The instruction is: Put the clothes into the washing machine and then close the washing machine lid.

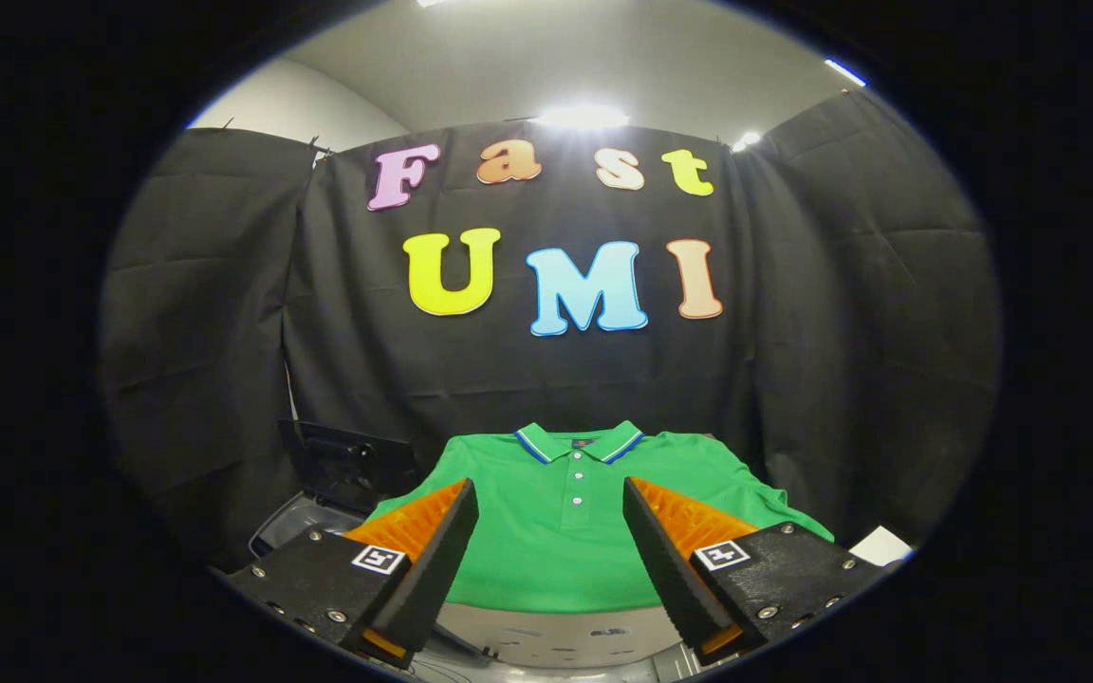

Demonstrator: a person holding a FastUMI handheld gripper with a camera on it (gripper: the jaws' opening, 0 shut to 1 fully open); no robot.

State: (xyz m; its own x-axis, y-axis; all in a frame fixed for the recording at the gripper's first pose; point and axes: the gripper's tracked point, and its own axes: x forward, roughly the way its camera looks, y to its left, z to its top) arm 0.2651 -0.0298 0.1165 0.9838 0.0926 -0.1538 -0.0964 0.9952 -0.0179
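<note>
So the hand-held gripper [551, 550] has its fingers spread wide apart with nothing between them, hovering just short of the near hem of the green polo shirt [565, 531]. The shirt lies flat and buttoned on a pale surface [556, 640], collar pointing away toward the booth's black cloth wall. Biggest risk I can see: it's a big floppy shirt, so pinching only the hem or one layer could let it slip out or drag and snag on the way over. Off to the left, beyond the left finger, there's the washing machine [295, 522] with its dark lid [352, 460] standing up. Can't see inside the tub from here, so no idea what's in it. A sleeve hanging over the rim could stop the lid from shutting.
</note>
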